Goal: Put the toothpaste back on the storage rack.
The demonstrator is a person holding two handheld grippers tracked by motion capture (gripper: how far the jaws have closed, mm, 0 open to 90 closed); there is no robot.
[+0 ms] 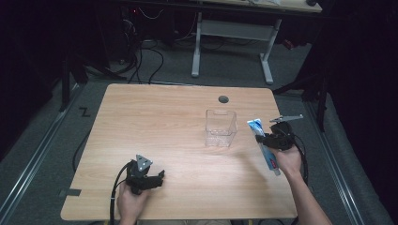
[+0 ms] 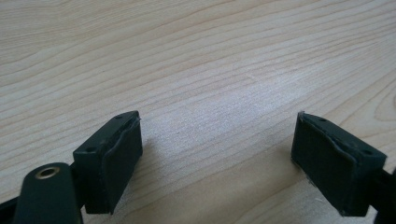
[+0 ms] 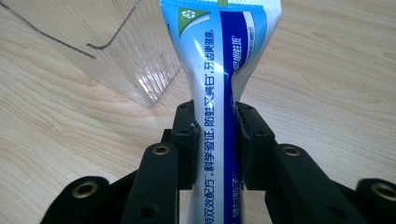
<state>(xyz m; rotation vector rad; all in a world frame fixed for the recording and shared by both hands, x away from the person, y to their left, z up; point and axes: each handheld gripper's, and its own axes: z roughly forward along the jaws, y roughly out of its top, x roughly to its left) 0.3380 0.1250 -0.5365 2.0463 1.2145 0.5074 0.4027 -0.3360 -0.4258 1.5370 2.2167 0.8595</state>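
A blue and white toothpaste tube is clamped in my right gripper at the table's right side, just right of a clear plastic box. In the right gripper view the tube runs up between the two jaws, which press on its middle, and the clear box stands beyond it to the left. My left gripper rests near the table's front left, held by a hand. In the left gripper view its pads stand wide apart over bare wood, nothing between them.
The wooden table has a round cable hole near its far edge. Beyond it stands a white-legged desk with cables on the floor. Dark floor rails run along both sides.
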